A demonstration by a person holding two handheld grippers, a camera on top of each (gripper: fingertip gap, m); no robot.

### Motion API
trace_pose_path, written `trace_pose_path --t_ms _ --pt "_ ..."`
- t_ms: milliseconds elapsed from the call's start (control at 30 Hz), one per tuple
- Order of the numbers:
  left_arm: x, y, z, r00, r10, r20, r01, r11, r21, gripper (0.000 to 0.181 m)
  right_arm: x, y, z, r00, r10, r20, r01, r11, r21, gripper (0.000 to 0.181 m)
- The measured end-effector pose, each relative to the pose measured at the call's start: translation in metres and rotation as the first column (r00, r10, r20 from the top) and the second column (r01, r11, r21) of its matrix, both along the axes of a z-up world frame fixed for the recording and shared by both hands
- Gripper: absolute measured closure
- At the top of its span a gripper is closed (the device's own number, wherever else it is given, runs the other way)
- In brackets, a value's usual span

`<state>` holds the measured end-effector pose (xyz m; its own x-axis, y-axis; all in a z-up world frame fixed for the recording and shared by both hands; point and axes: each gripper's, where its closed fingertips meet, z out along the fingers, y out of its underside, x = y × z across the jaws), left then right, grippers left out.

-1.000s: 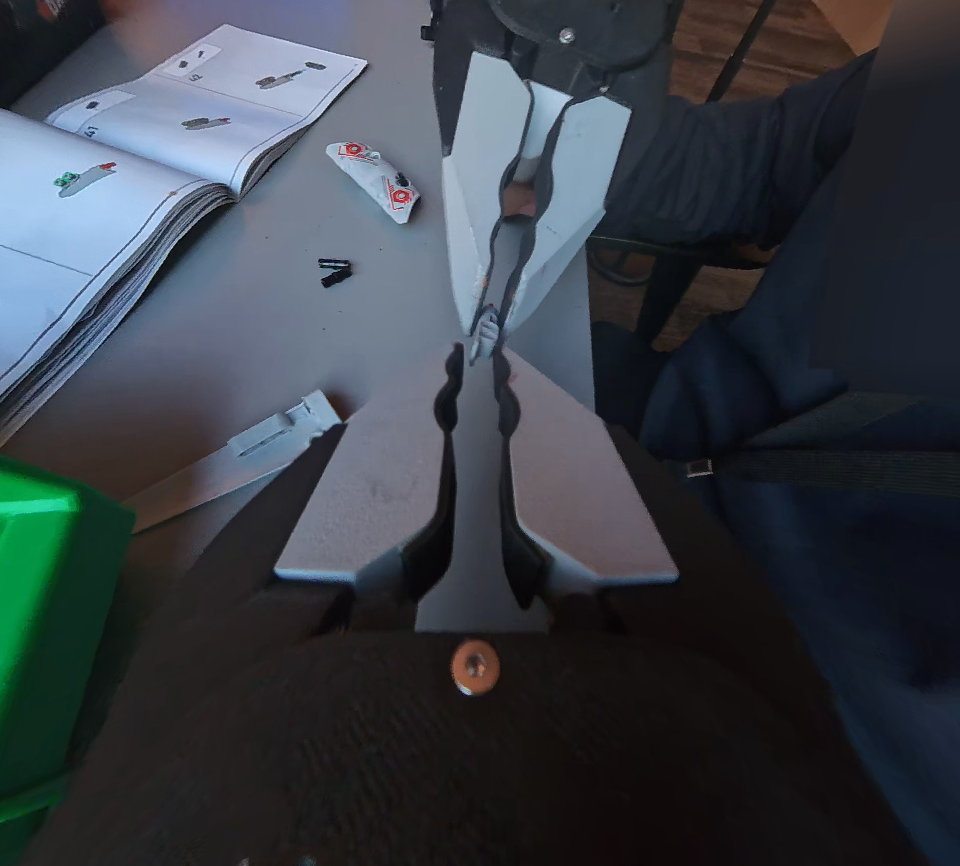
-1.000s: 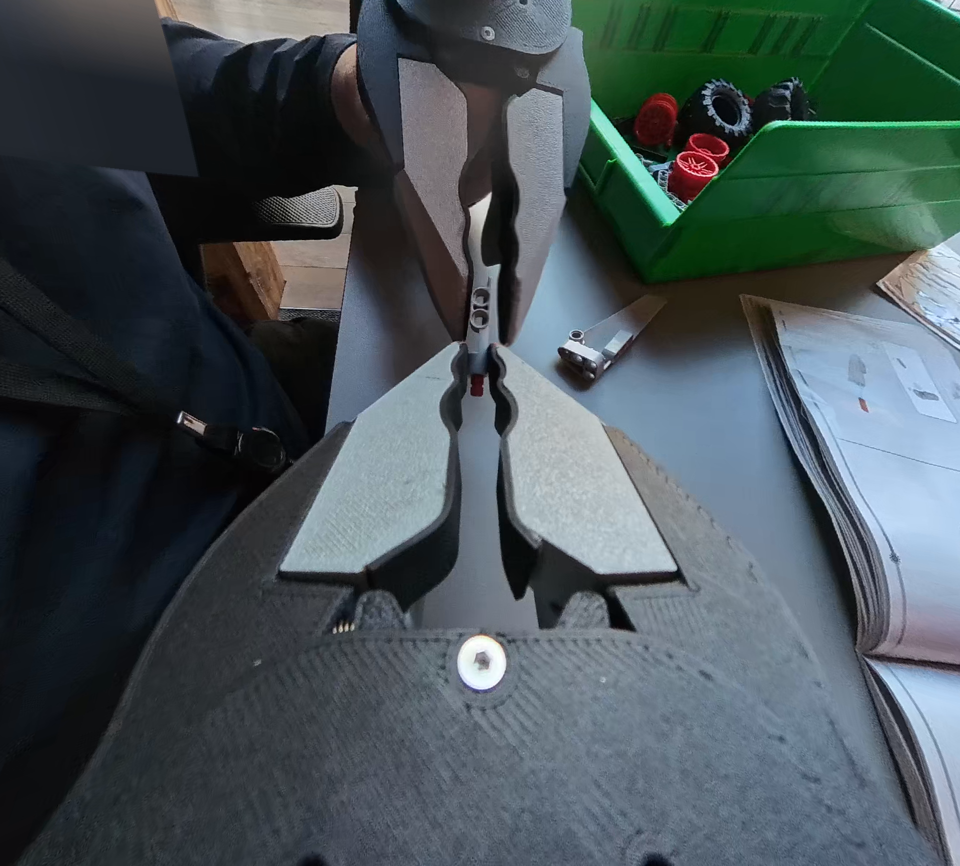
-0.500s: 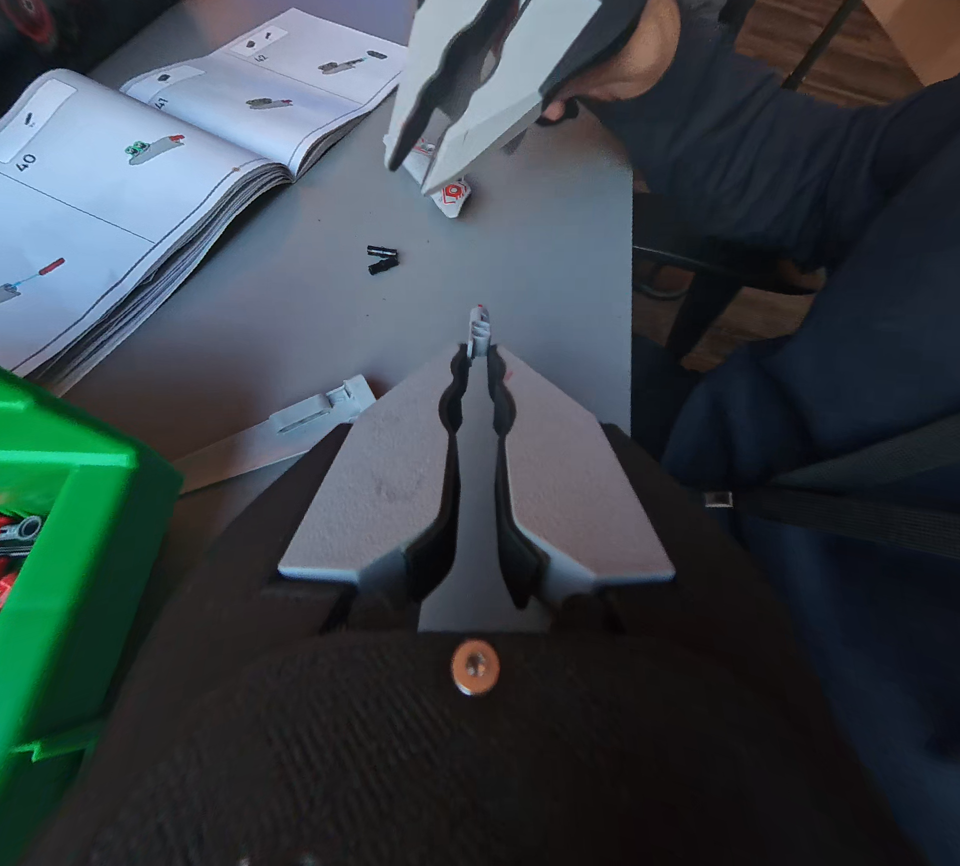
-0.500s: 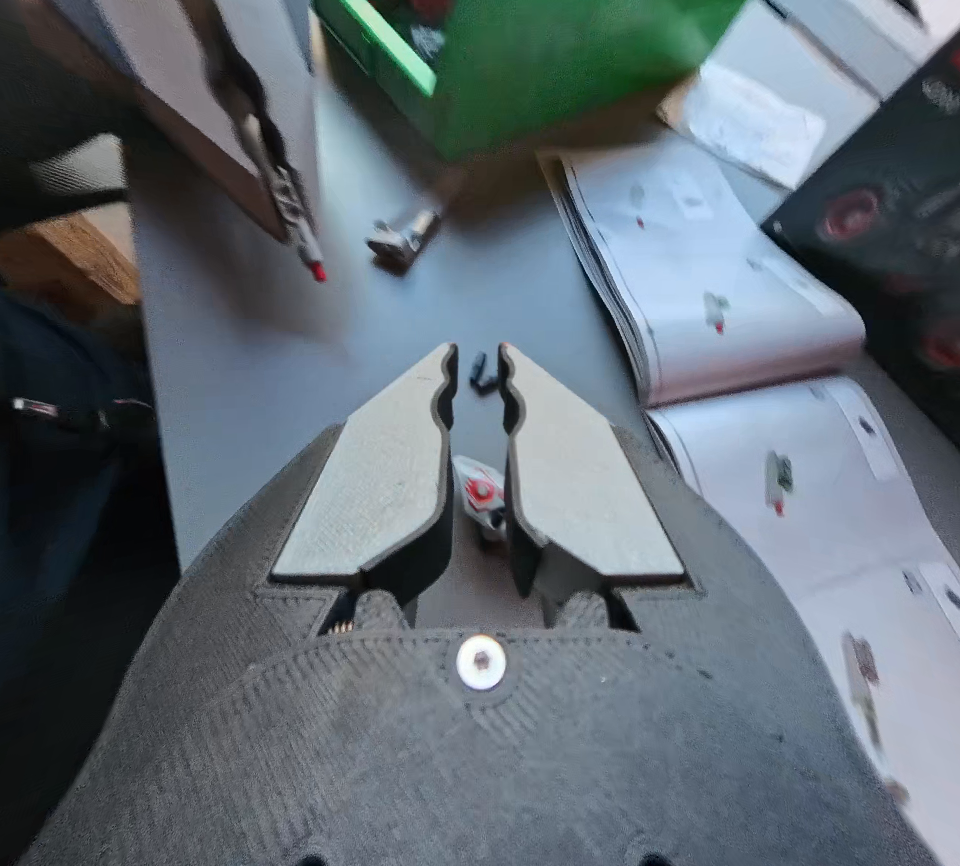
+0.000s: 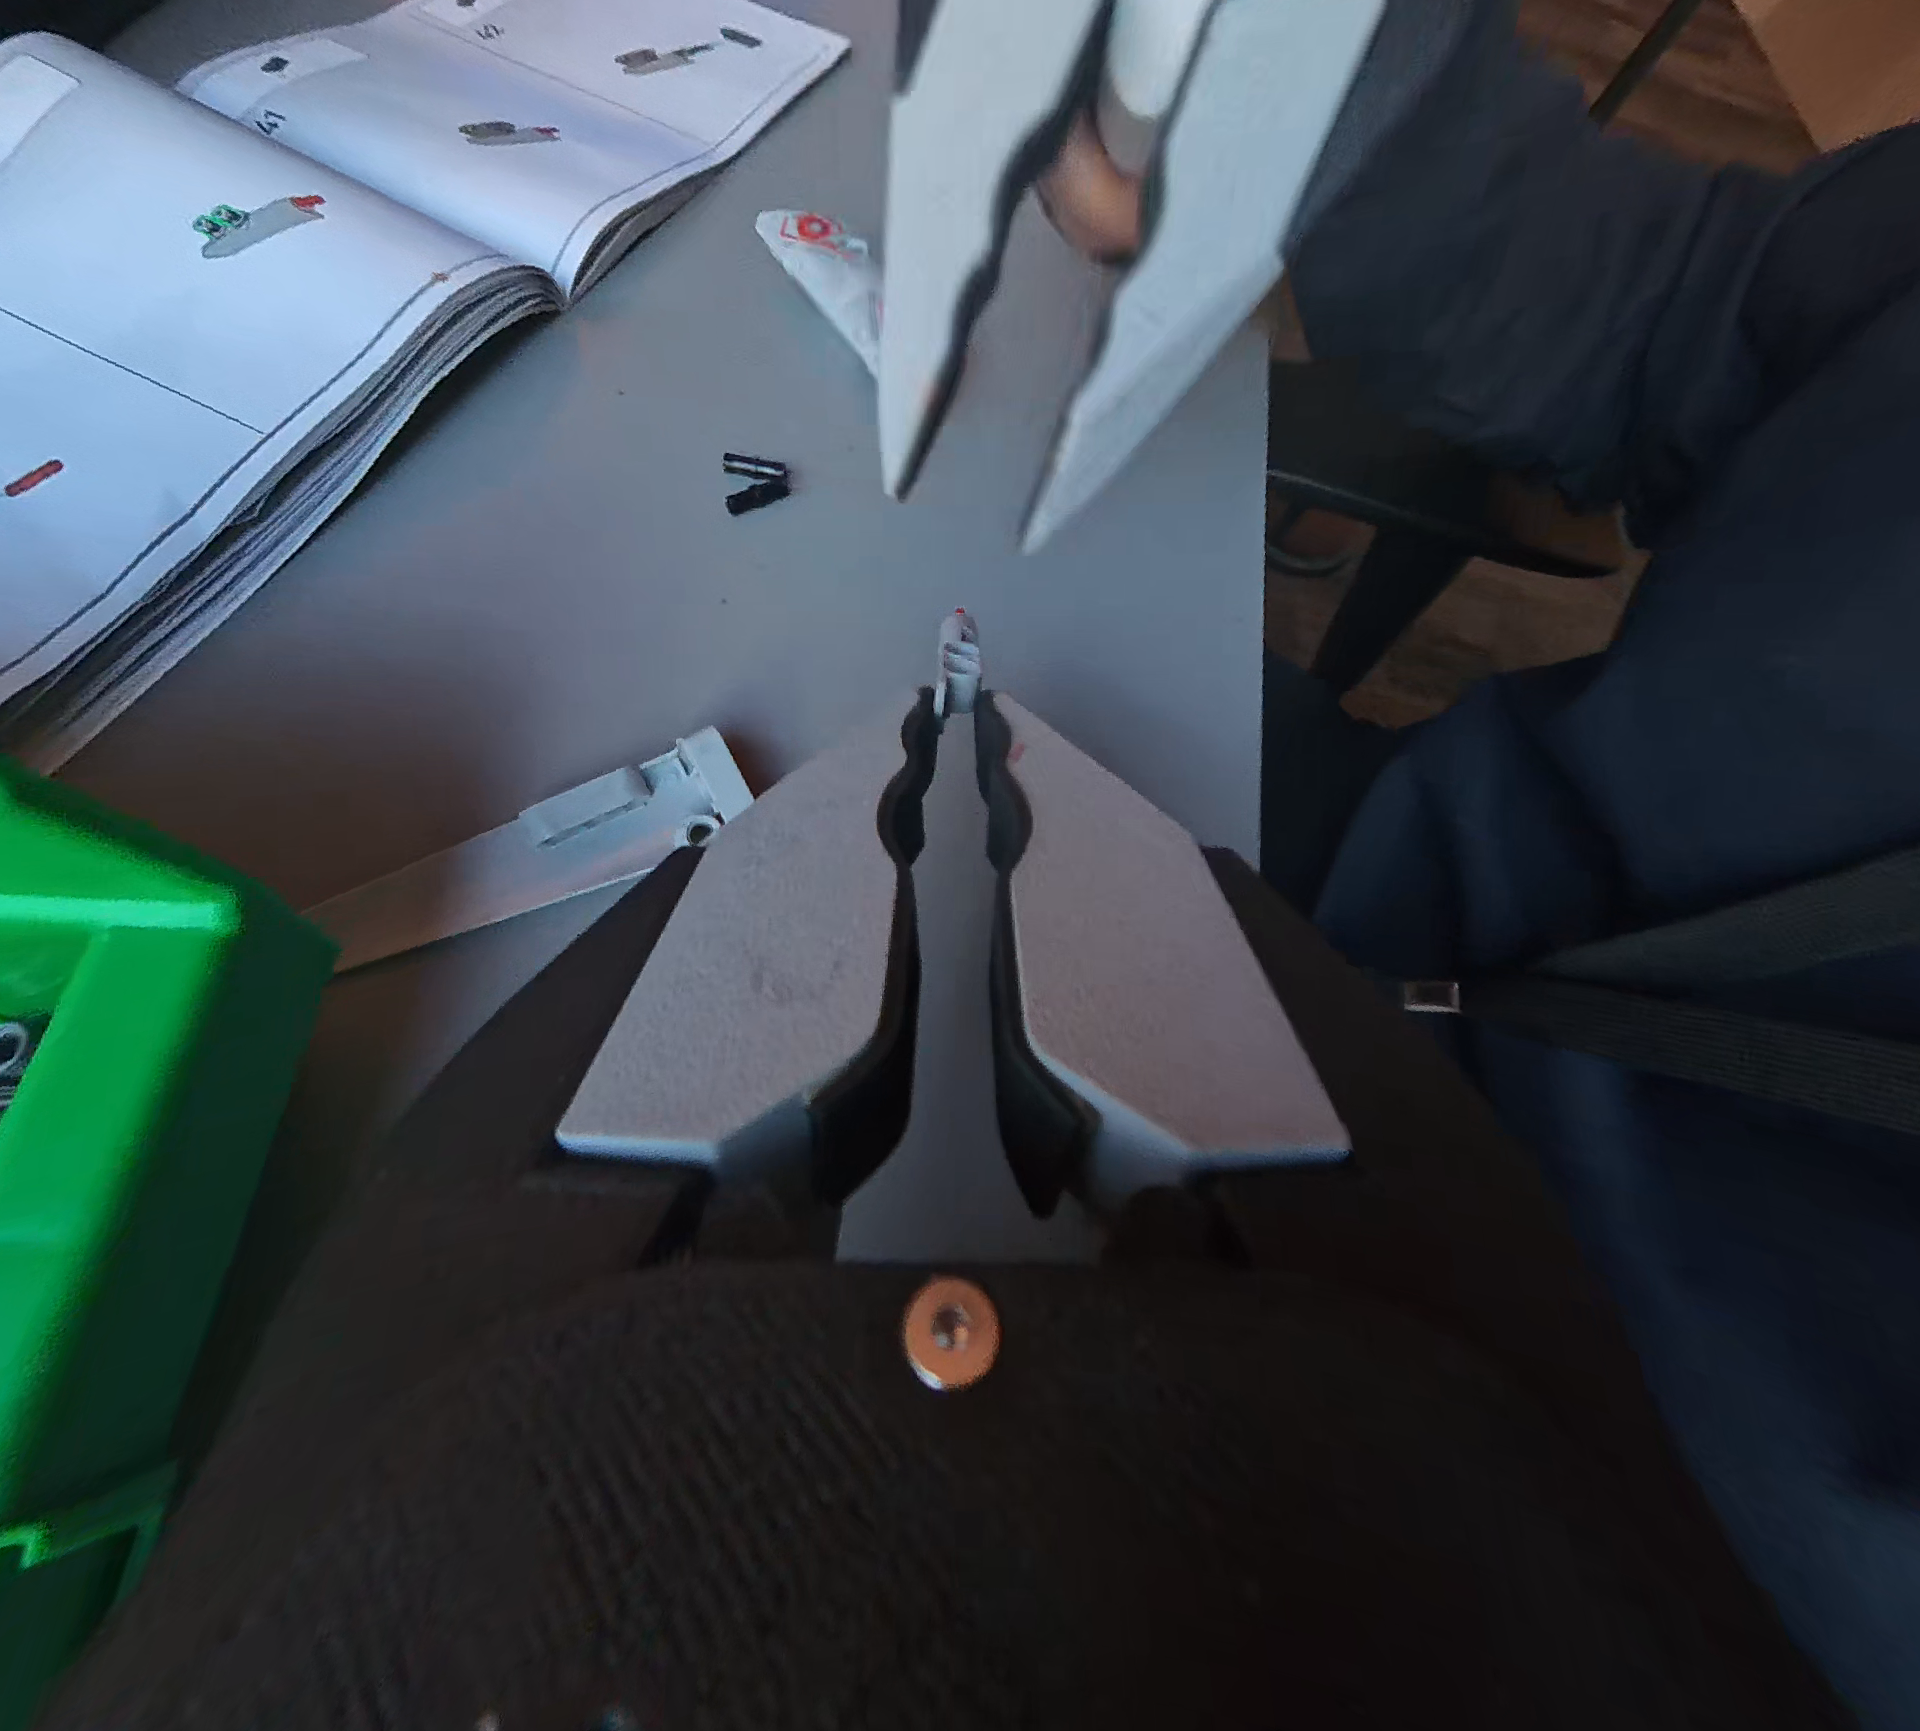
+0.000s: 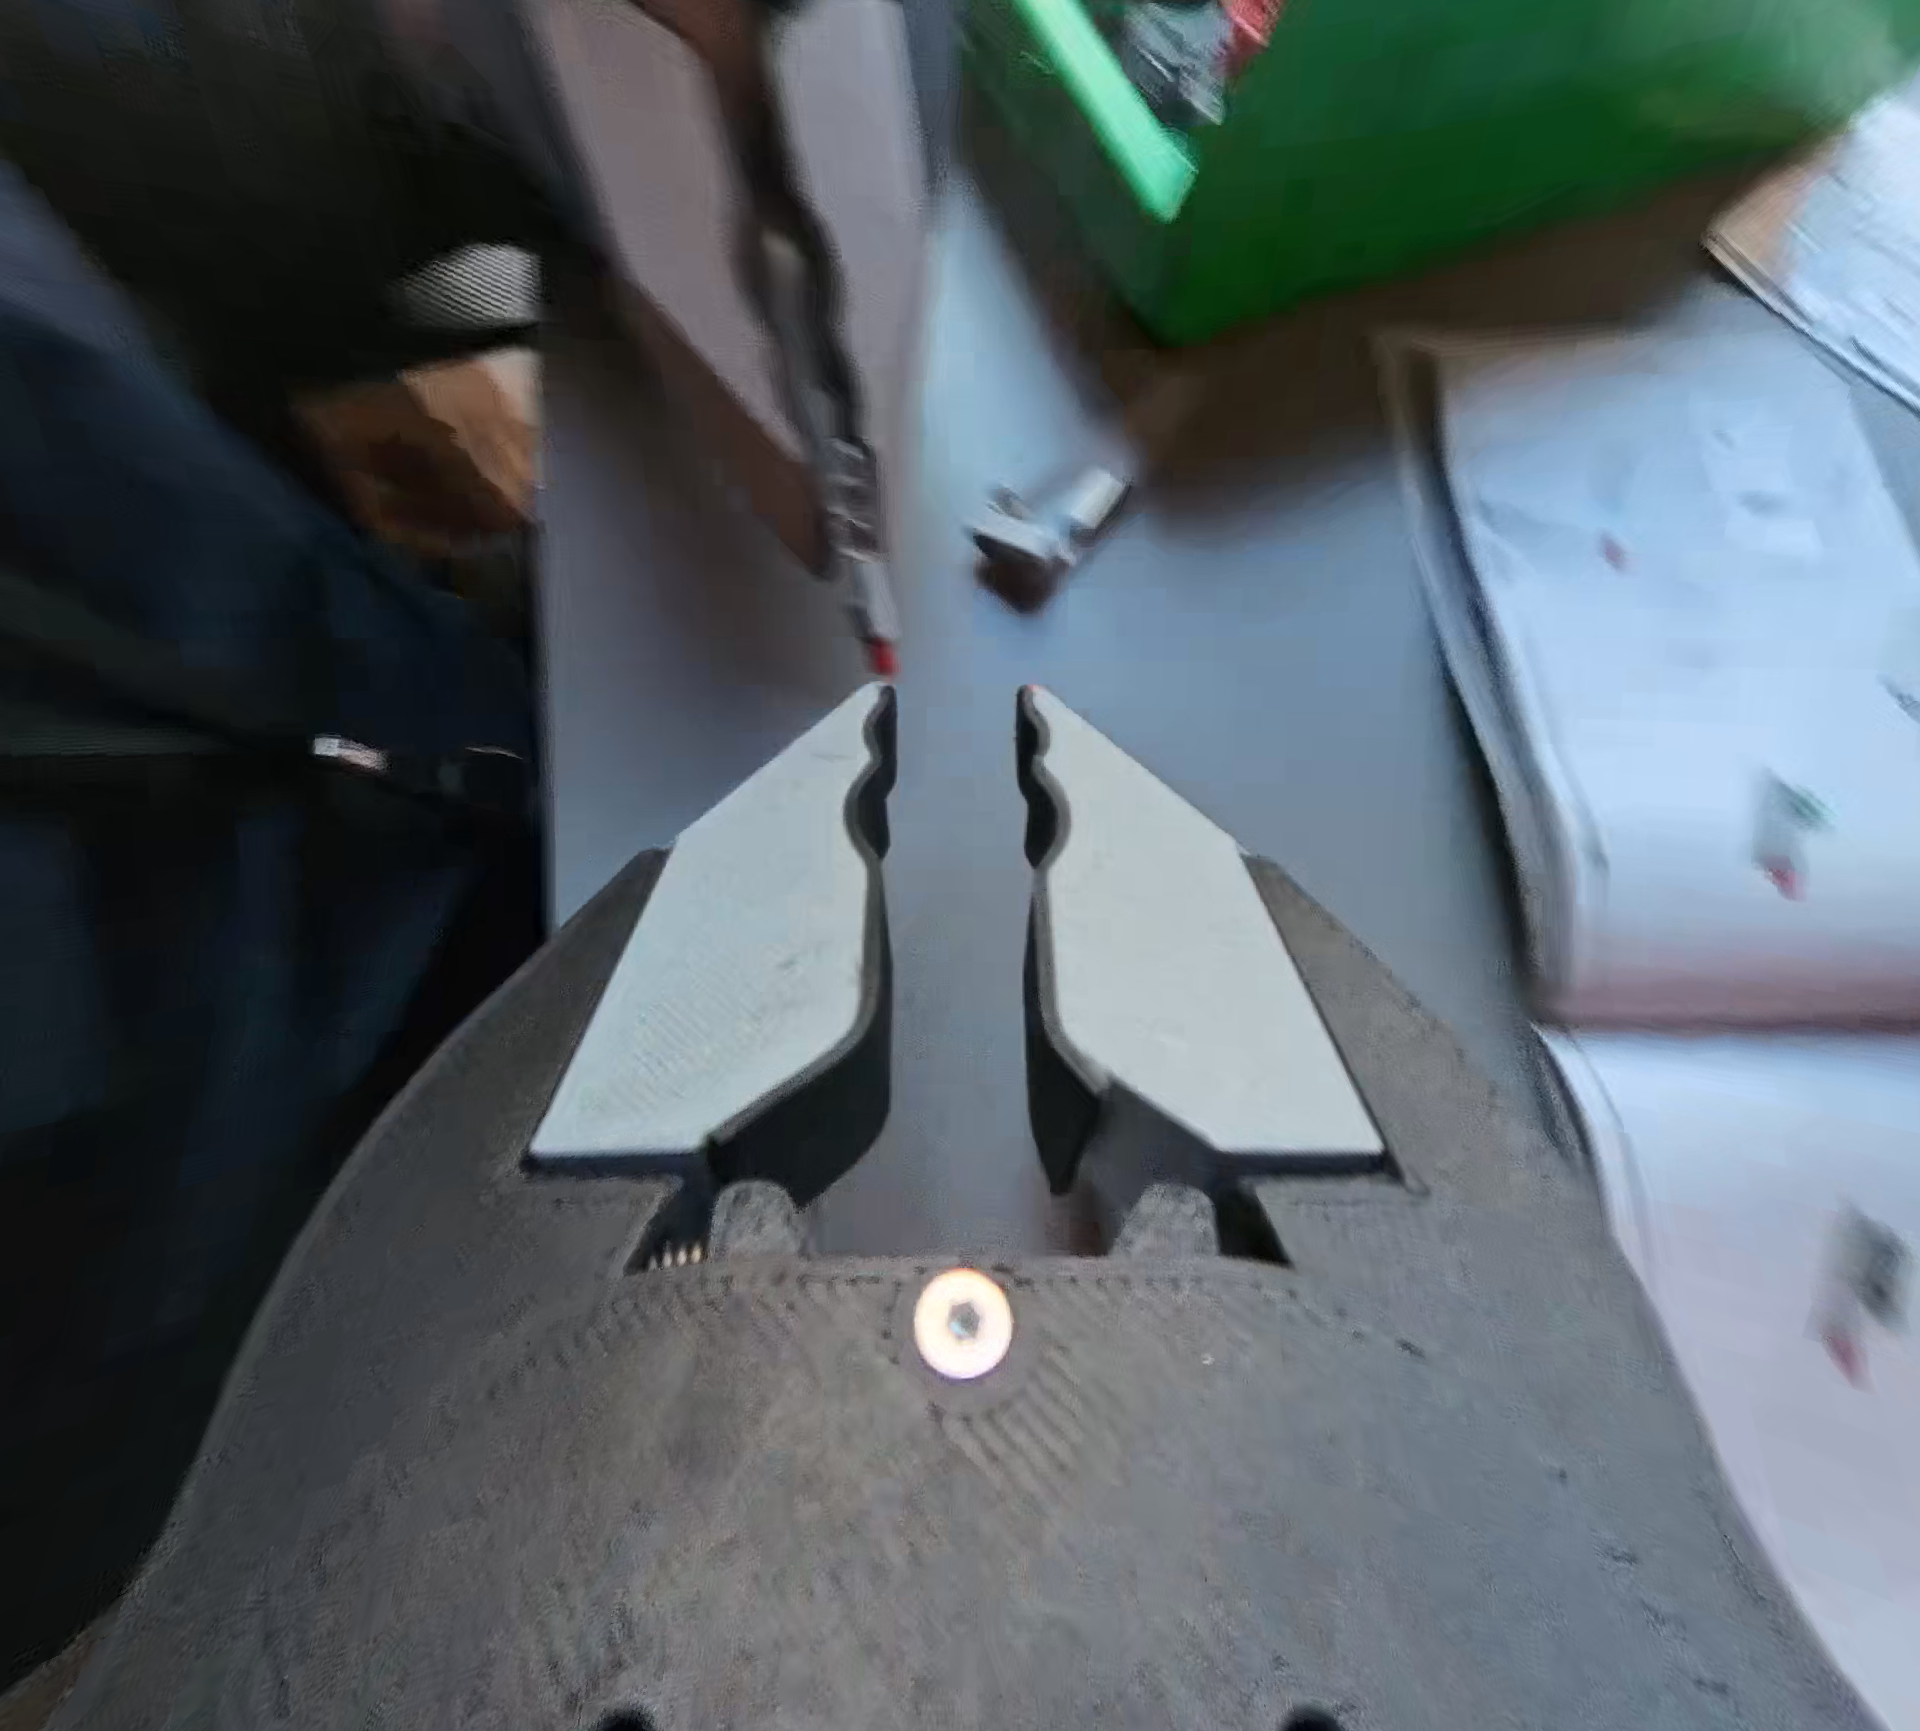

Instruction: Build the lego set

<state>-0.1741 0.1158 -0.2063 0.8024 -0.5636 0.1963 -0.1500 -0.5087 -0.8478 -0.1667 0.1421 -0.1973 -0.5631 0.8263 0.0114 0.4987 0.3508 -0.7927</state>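
The little grey lego beam with a red tip [image 5: 958, 658] sticks straight out past the tips of our left gripper [image 5: 954, 707], which is pinched tight on it. Its long side runs the same way as the fingers, with the red end pointing far, away from us. It hangs above the grey table [image 5: 582, 601], not touching it.

Just past that red tip waits our right gripper [image 5: 961, 518], coming in from the far side with its tips aimed back at the beam. Its fingers are spread apart and hold nothing. In the right wrist view the red tip sits just beyond the gap and a bit to the left, though that picture is blurry, so we think the line-up is not quite exact.

On the table to the left lie two small black pins [image 5: 755, 482]. A grey lego piece [image 5: 644, 798] lies nearer. Further left are the open instruction book [image 5: 312, 247] and the green bin [image 5: 114, 1110]. A small white bag [image 5: 826, 268] lies far, behind the right gripper.
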Motion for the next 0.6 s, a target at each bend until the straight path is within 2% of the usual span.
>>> trace_pose_path --t_ms 33,133,200,400,600 --pt "0.0 -0.001 0.002 1.0 -0.006 0.014 0.006 1.0 0.004 0.177 0.0 -0.01 0.002 0.999 0.025 -0.03 -0.026 1.0 -0.01 0.161" --pt "0.003 -0.002 0.004 0.999 -0.021 0.034 0.021 1.0 0.01 0.177 -0.005 -0.025 -0.001 0.997 0.041 -0.072 -0.042 0.999 -0.008 0.16" --pt "0.004 -0.003 0.005 0.999 -0.026 0.026 0.025 0.999 0.02 0.177 -0.008 -0.03 -0.004 0.996 0.04 -0.08 -0.041 0.999 -0.014 0.17" --pt "0.007 -0.004 0.005 0.999 -0.037 0.013 0.037 0.999 0.035 0.178 -0.003 -0.03 -0.006 0.996 0.07 -0.06 -0.072 0.997 -0.03 0.176" --pt "0.002 0.001 0.01 0.996 -0.009 0.084 0.007 1.0 0.02 0.168 -0.007 -0.024 0.003 0.996 -0.009 -0.085 -0.001 0.993 -0.119 0.176"
